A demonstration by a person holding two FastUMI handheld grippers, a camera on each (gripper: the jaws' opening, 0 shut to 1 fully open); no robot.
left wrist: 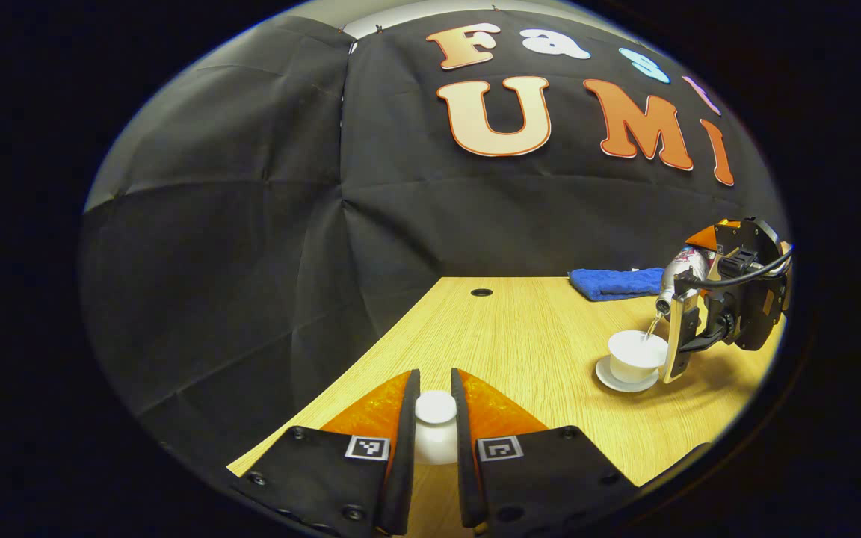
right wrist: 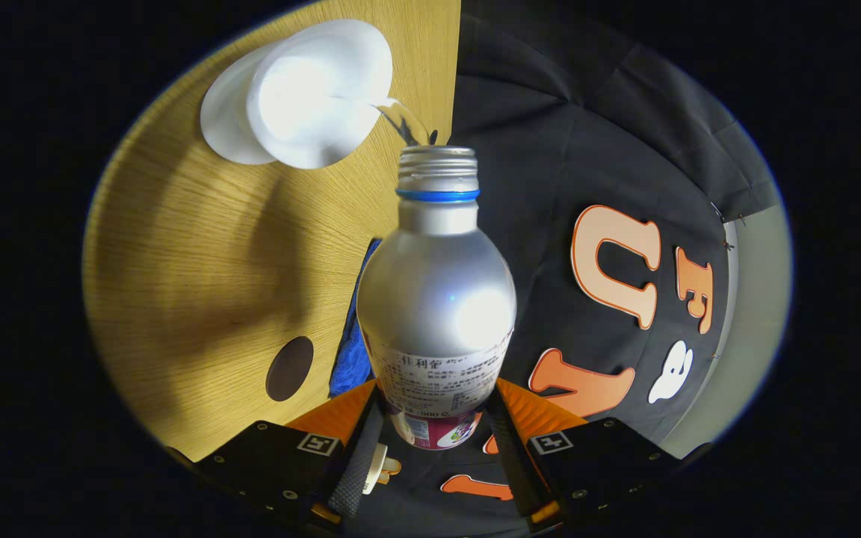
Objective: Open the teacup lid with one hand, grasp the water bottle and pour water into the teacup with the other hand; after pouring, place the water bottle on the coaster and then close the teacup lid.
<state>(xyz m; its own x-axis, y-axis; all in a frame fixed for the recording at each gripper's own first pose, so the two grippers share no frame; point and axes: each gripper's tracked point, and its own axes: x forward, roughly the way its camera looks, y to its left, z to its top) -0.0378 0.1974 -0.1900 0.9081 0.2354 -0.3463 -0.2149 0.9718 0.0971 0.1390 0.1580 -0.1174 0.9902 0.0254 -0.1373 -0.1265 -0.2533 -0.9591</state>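
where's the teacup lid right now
In the left gripper view, the lid sits low in the middle, clamped between the left gripper's fingers above the table, well left of the teacup.

1. Left gripper [left wrist: 435, 418]: black mounts studded with screws, square black-and-white marker on each.
2. Right gripper [right wrist: 436, 433]: same black mounts, screws, markers.
3. From the left gripper view, right gripper's dark body carries a black cable [left wrist: 752, 276].
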